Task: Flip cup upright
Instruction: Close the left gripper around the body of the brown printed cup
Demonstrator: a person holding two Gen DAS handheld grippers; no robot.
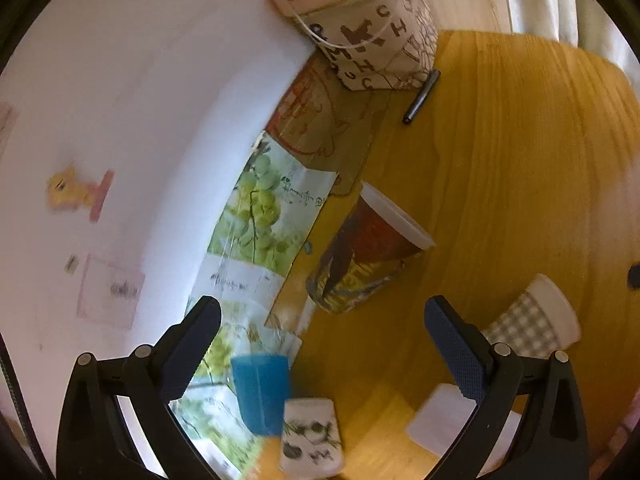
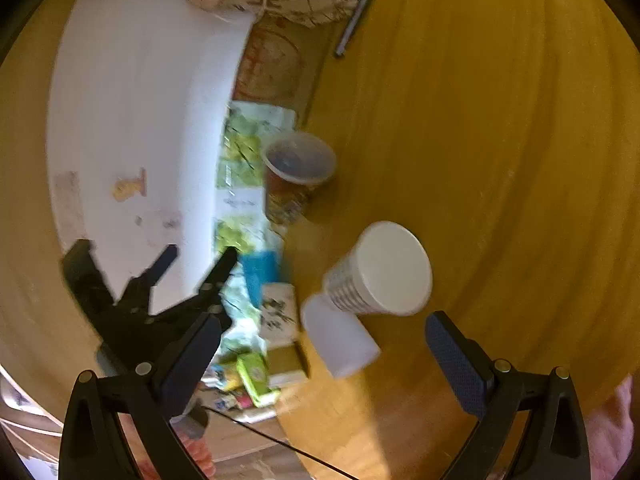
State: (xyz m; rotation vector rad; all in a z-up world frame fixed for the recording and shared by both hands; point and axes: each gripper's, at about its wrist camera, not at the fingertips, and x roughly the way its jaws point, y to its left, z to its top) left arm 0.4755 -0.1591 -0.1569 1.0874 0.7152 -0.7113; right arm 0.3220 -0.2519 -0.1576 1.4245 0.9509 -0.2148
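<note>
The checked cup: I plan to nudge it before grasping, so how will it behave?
The checked cup looks like thin paper, so probably light and easily crushed. It seems to lie on its side on the table, so a push would likely roll it in an arc. It seems to touch the white cup, which may shift too.

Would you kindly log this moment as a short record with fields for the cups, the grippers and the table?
surface: yellow wooden table
checked paper cup: mouth open to the right wrist camera, appears upright
translucent white cup: beside the checked one, orientation unclear
red printed cup: white rim on top, near the wall
blue cup: by the wall
left gripper: open, holding nothing
right gripper: open, holding nothing
other: pen, printed bag
</note>
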